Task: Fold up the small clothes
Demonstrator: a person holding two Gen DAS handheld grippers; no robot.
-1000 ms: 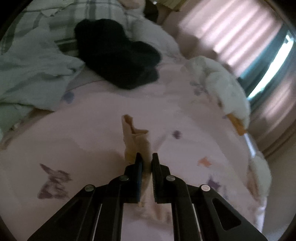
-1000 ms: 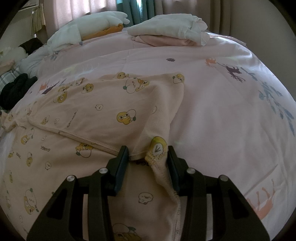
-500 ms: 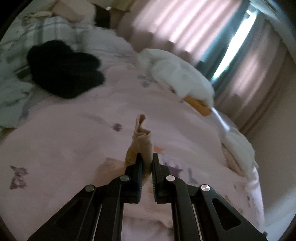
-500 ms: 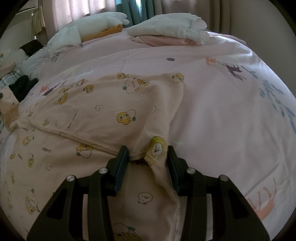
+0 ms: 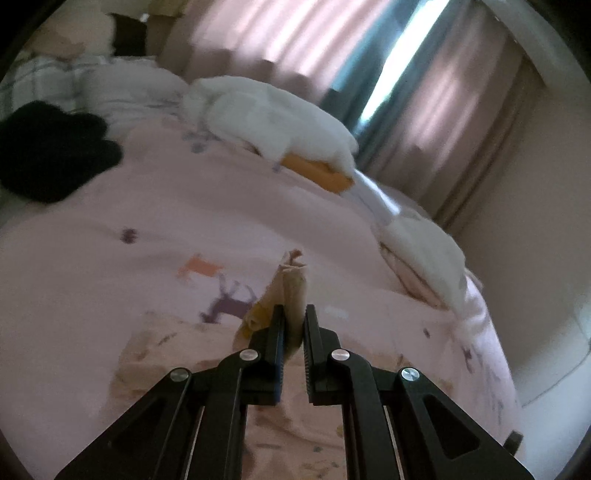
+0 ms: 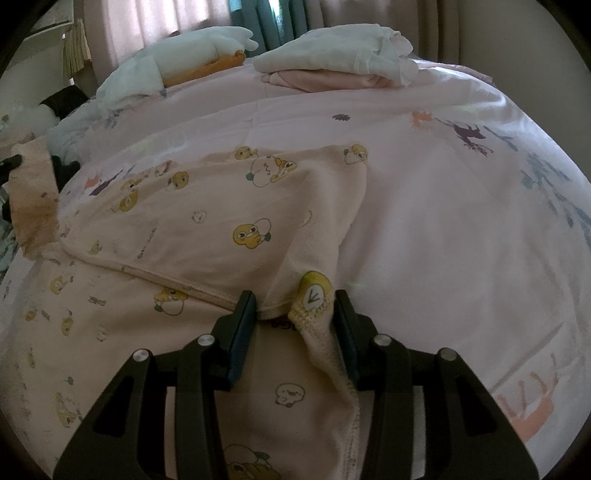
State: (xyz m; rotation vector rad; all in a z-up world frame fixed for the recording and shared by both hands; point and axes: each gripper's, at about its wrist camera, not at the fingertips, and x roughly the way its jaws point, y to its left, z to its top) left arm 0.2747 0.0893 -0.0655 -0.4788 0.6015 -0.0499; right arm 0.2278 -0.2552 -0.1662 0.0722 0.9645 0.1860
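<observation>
Left gripper (image 5: 293,325): jaws nearly closed, pinching a bunched edge of the cream printed garment (image 6: 236,221), which stands up in a narrow fold between the pads and is raised off the pink bedspread (image 5: 147,206).

Right gripper (image 6: 295,302): jaws partly open. A puckered hem of the same garment sits between them against the right pad; the left pad stands clear of the cloth. Whether the pads actually press on it cannot be told.

The garment lies spread on the bedspread, a flap folded over across its near half. Its left end hangs lifted at the left edge of the right wrist view.

Far side of bed: a folded white and pink stack (image 6: 340,59), right; a white bundle over an orange piece (image 6: 177,62), left. A black garment (image 5: 48,155) lies far left. Curtains (image 5: 288,33) behind, left wrist view blurred.
</observation>
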